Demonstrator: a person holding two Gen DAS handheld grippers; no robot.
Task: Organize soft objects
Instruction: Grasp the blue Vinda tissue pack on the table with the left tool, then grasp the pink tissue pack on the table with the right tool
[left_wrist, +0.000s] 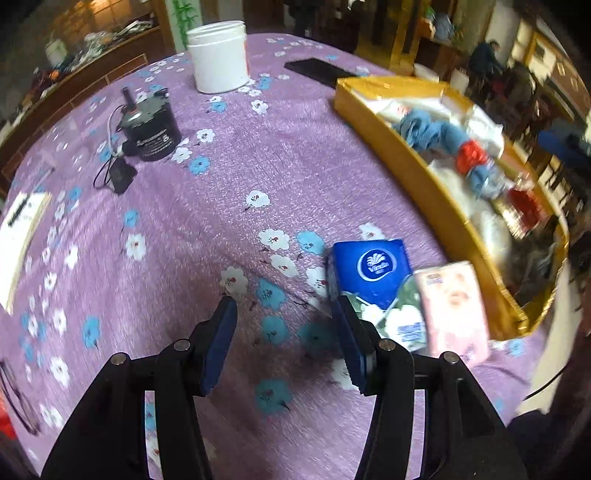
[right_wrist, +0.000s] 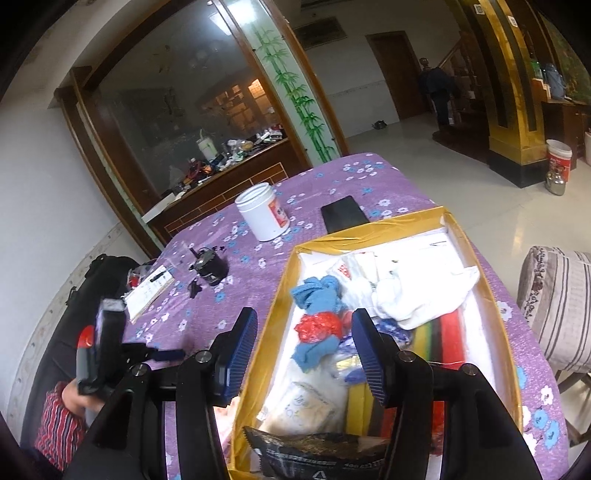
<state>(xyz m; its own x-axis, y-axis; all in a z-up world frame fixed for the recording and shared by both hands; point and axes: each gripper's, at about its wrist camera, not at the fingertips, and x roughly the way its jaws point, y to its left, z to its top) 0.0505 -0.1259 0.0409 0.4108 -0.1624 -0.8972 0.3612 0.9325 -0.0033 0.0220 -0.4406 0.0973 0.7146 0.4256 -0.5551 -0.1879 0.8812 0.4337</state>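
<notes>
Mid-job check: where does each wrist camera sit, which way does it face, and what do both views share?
Left wrist: on the left tongs, angled steeply down at the purple tablecloth and tissue packs; only its open fingers show.
Right wrist: on the right tongs, over the yellow box, facing the room; a striped sleeve shows.
Shared: box, white jar, black phone.

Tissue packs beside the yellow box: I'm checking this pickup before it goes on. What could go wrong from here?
1. The blue tissue pack, a green pack and the pink pack overlap, so the open left tool might drag two at once.
2. They lie close to the yellow box wall, which a finger could catch.
3. The box is already crowded with cloths, so a dropped pack may sit on top and slide.
</notes>
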